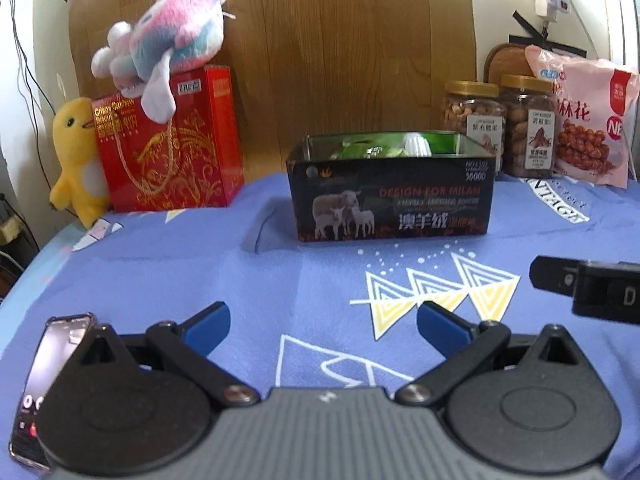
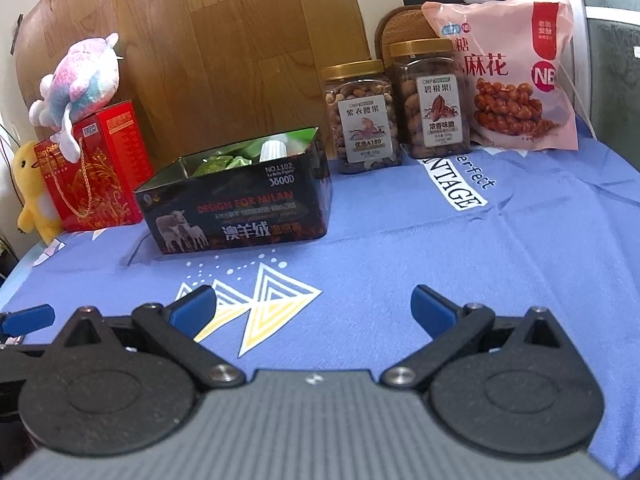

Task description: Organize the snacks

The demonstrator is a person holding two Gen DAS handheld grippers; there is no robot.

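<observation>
A black open tin box (image 1: 390, 208) printed with sheep stands mid-table, with green packets (image 1: 368, 148) and a white item (image 1: 417, 144) inside; it also shows in the right wrist view (image 2: 240, 216). Two gold-lidded nut jars (image 2: 362, 120) (image 2: 430, 100) and a pink snack bag (image 2: 512, 76) stand at the back right. My left gripper (image 1: 323, 326) is open and empty, low over the cloth in front of the box. My right gripper (image 2: 314, 306) is open and empty, to the right of the left one.
A blue printed cloth (image 1: 200, 272) covers the table. A red gift box (image 1: 168, 144) with a plush toy (image 1: 168, 44) on top and a yellow duck plush (image 1: 76, 160) stand at the back left. A phone (image 1: 44, 384) lies at the near left.
</observation>
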